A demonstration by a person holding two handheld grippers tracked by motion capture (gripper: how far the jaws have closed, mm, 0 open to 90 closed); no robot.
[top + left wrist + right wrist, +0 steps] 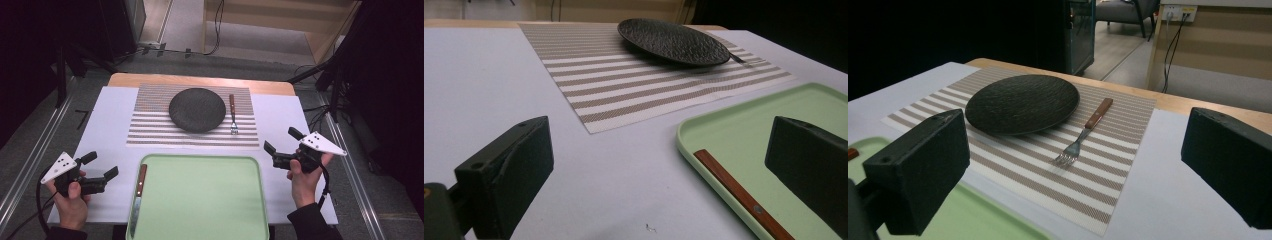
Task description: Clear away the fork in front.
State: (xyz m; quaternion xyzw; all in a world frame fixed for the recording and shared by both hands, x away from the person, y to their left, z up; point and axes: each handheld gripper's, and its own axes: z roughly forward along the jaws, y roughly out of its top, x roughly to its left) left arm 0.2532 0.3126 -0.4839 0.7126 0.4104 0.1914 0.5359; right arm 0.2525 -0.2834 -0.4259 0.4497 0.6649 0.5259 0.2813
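My left gripper [97, 173] hung open, aimed at the knife [138, 198] lying on the green tray's [200, 159] left edge, ready to lift it. My right gripper [282, 145] waited open near the fork [232, 114], already set beside the plate [197, 109].

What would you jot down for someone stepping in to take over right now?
Left tool: open, empty, held above the table left of the green tray.
Right tool: open, empty, right of the tray, aimed toward the fork.
Knife: lying along the tray's left edge, handle away from the person.
Black plate: on the striped placemat; the fork lies just right of it, tines toward the person.
Done: plate and fork look set.
Left: probably moving the knife to the placemat.
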